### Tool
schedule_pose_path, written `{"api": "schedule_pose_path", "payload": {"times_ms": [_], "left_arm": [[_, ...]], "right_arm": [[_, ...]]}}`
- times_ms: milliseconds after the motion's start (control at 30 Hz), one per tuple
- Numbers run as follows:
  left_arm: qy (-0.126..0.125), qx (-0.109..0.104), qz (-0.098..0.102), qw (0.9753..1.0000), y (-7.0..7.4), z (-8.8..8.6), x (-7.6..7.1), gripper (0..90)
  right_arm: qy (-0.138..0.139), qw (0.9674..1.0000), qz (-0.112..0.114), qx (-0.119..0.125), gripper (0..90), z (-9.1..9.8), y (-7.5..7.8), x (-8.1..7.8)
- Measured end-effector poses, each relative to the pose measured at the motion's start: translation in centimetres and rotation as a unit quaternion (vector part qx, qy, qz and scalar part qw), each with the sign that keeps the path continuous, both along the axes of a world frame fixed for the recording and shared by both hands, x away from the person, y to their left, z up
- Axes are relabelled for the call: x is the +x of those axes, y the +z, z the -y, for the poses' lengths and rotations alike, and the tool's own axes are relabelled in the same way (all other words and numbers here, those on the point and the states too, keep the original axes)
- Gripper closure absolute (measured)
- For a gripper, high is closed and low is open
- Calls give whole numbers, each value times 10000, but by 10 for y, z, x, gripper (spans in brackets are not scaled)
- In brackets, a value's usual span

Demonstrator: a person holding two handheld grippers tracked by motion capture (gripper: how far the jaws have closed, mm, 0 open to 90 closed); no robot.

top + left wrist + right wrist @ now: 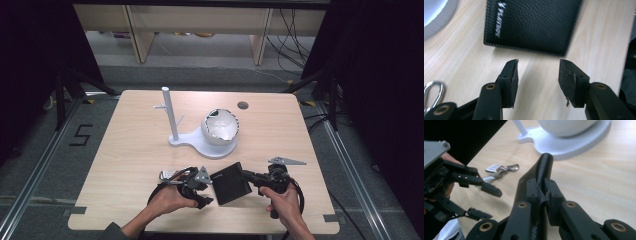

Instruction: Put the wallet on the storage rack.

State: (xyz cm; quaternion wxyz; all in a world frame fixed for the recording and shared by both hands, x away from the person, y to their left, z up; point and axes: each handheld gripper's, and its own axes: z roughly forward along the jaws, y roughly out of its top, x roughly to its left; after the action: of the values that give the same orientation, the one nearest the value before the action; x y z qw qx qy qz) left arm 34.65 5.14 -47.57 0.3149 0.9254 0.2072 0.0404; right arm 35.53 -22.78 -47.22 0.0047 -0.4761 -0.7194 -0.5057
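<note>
Wallet, black leather, sits near the table's front edge at about 6 o'clock from the white stand, between the two grippers. Right gripper comes in from 3 o'clock and has the wallet by its right edge: in the right gripper view both pads are pressed tight on the thin black edge, jaws nearly together, wallet standing on edge and running away toward 12 o'clock, its far end tilted up off the wood. Left gripper is at 9 o'clock of the wallet, jaws apart, nothing between them; in the left gripper view the two pads stand clear on either side of bare tabletop, the wallet just ahead at 12 o'clock and not touched, silver lettering along its left side. Same gripper seen from the right gripper view at 9 o'clock, jaws spread, held in a hand. Keys with a silver clip lie on the table at 10 o'clock of the left gripper, near it; clip also at the lower left corner of the left gripper view, and at 11 o'clock in the right gripper view. On the stand: a white post with short pegs at its left end, a pale bowl-like shape with a dark-edged rim on its round base at the right. Small round hole in the tabletop at 1 o'clock of the stand
</note>
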Motion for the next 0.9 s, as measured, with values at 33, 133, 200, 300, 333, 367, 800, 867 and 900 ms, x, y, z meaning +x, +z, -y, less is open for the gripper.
{"api": "schedule_pose_path", "payload": {"times_ms": [33, 133, 200, 300, 333, 367, 800, 867, 900], "left_arm": [[-164, 180, 67, 9997, 4, -6, -1, 490], [-112, 116, 39, 9999, 7, -14, -7, 475], [-109, 72, -5, 9999, 6, -20, -13, 467], [-10, -27, -59, 10000, 2, -26, -20, 460], [-71, 57, -49, 9999, 2, -29, -21, 457], [-99, 101, -53, 9999, 1, -32, -22, 456], [31, 49, -172, 9998, -8, -65, -48, 398], [21, 42, -205, 9998, -6, -71, -52, 385], [17, 39, -214, 9998, -5, -73, -53, 376]], "right_arm": [[41, 10000, 12, -4, 837, -1, 3, 1], [108, 9998, 134, -27, 839, -5, 15, 5], [147, 9997, 207, -72, 841, -7, 24, 7], [163, 9993, 298, -162, 842, -6, 40, 11], [175, 9990, 370, -193, 842, -6, 44, 13], [182, 9990, 372, -169, 842, -5, 48, 15], [-77, 9977, 636, -236, 842, 10, 101, 44], [-98, 9974, 673, -256, 842, 14, 108, 49], [-136, 9971, 711, -242, 842, 15, 112, 52]]}}
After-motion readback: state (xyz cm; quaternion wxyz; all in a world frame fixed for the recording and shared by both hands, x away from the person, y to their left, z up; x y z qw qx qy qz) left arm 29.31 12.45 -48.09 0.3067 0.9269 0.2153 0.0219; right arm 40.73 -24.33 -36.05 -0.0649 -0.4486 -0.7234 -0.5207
